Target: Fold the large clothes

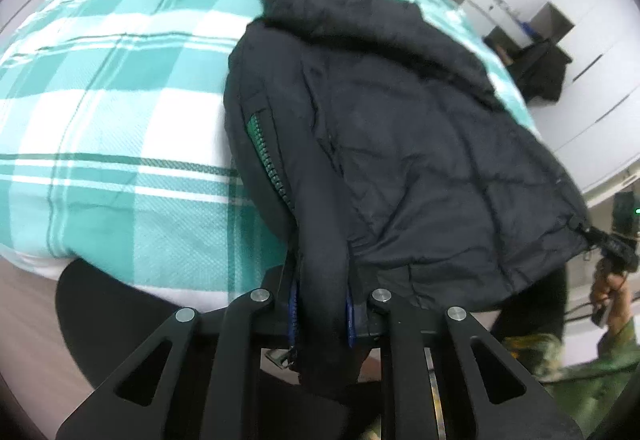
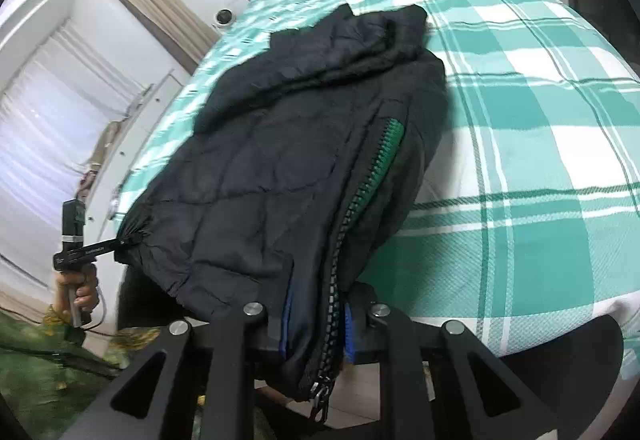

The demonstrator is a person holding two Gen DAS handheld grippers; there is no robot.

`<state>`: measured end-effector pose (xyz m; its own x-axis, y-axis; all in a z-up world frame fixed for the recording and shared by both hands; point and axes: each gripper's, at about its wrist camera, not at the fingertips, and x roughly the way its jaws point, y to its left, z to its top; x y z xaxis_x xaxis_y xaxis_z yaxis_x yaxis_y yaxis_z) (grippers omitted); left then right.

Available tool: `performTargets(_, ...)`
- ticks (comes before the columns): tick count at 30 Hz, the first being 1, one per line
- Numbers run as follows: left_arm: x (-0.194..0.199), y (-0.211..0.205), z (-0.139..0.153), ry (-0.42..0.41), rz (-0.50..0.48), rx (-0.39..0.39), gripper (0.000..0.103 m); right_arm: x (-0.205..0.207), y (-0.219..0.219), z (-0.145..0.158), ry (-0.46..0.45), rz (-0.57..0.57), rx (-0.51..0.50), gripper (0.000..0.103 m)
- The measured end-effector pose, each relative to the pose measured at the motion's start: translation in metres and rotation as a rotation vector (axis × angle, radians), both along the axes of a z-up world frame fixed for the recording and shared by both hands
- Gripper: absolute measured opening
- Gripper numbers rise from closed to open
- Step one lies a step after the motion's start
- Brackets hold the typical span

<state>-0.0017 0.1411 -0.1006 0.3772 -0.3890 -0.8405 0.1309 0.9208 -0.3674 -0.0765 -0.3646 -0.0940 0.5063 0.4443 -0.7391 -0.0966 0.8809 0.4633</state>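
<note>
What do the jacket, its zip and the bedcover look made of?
Jacket: thin synthetic shell, likely nylon or polyester, matte dark with a faint sheen; stitched quilt lines and puffiness suggest padding.
Zip: chunky moulded teeth, probably plastic, on green tape.
Bedcover: woven teal and white check, visible textured weave; looks like cotton.

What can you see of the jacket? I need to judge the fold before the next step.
The jacket is dark, quilted and puffy, lying on the checked bed with its collar end away and its hem hanging past the near edge. A green-backed zipper runs along one side. It looks partly folded. Both grippers, left and right, are shut on the hem's two corners.
</note>
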Motion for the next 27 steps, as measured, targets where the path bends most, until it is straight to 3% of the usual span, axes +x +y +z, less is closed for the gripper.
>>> performTargets(6,-0.051,0.018,0.04,0.021,-0.074,-0.034,0.015,-0.045,0.001,0.038,-0.011,0.092,0.065,0.018)
performTargets(9,-0.063,0.028,0.078,-0.011,-0.061,-0.165,0.015,-0.062,-0.003,0.064,-0.046,0.108,0.16,0.018)
performTargets(12,-0.045,0.03,0.122,-0.132,-0.037,-0.247,0.015,-0.051,-0.012,0.095,-0.146,0.092,0.218,0.018)
performTargets(16,0.027,0.016,0.15,-0.262,-0.015,-0.247,0.015,0.007,-0.024,0.11,-0.265,0.051,0.248,0.018)
performTargets(20,0.125,-0.001,0.134,-0.266,0.068,-0.256,0.015,0.103,-0.038,0.086,-0.283,-0.031,0.268,0.018)
performTargets(24,0.201,-0.014,0.094,-0.252,0.111,-0.146,0.022,0.189,-0.046,0.034,-0.225,-0.156,0.285,0.018)
performTargets(27,0.241,-0.023,0.051,-0.107,0.11,-0.076,0.037,0.23,-0.056,-0.012,-0.12,-0.263,0.304,0.022)
